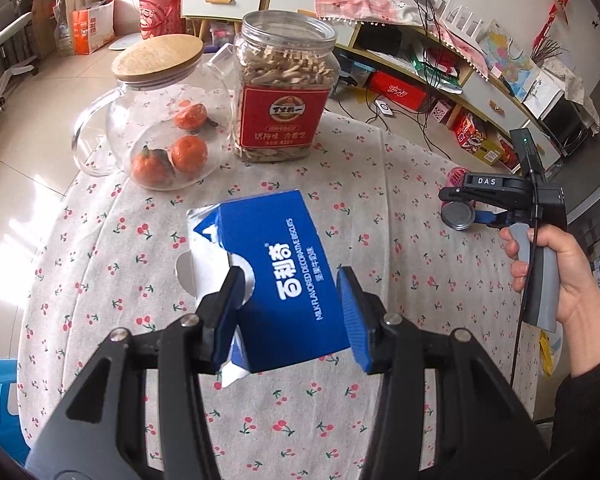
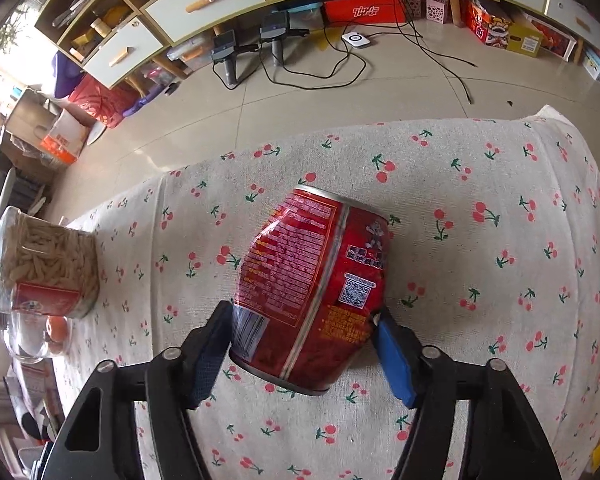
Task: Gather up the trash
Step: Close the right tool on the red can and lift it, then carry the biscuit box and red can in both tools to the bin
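My left gripper is shut on a torn blue biscuit box and holds it over the cherry-print tablecloth. My right gripper is shut on a dented red drink can, with the blue pads pressed against its two sides, above the tablecloth. In the left wrist view the right gripper shows at the right table edge, held by a hand, with the can's round end visible between its fingers.
A glass jug with a wooden lid holds three tangerines. Beside it stands a plastic jar of seeds with a red label, also visible in the right wrist view. Shelves, boxes and cables line the floor beyond the table.
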Demonstrator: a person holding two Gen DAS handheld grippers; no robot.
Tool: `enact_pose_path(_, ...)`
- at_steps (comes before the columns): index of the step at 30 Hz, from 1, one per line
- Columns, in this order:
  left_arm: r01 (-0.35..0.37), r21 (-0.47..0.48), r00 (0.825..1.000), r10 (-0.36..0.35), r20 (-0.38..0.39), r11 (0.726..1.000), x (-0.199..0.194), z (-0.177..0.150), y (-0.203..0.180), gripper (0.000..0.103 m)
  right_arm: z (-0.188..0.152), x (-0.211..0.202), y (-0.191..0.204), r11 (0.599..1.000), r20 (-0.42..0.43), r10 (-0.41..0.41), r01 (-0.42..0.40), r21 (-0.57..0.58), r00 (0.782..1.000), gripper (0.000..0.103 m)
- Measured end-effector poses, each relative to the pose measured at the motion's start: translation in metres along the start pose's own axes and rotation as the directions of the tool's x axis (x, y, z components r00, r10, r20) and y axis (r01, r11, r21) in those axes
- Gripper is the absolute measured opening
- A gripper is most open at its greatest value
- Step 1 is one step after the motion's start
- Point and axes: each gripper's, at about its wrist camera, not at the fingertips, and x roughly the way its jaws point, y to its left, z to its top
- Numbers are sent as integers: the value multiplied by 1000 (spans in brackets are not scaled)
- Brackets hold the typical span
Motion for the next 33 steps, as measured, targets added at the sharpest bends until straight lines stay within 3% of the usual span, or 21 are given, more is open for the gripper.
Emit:
enact_pose_path(6, 46, 3, 999, -46, 16, 999, -11, -1, -10, 49, -19, -18, -1, 1000, -12, 23, -23, 3, 1000, 66)
enact_pose_path(15, 106, 29, 992, -107, 60, 994, -33, -8, -30, 49, -92, -75, -21, 996, -9, 13, -14, -82, 1000, 61)
enact_pose_path(26, 159, 65, 987, -158, -14, 985, -23, -32, -45, 49, -189, -109, -73, 988, -2, -96, 95, -125, 995, 61)
enact_pose_path(33, 168, 71, 986, -165, -34, 983, -22, -42, -48, 49, -212, -93, -90, 988, -38, -123, 119, -98, 992, 61)
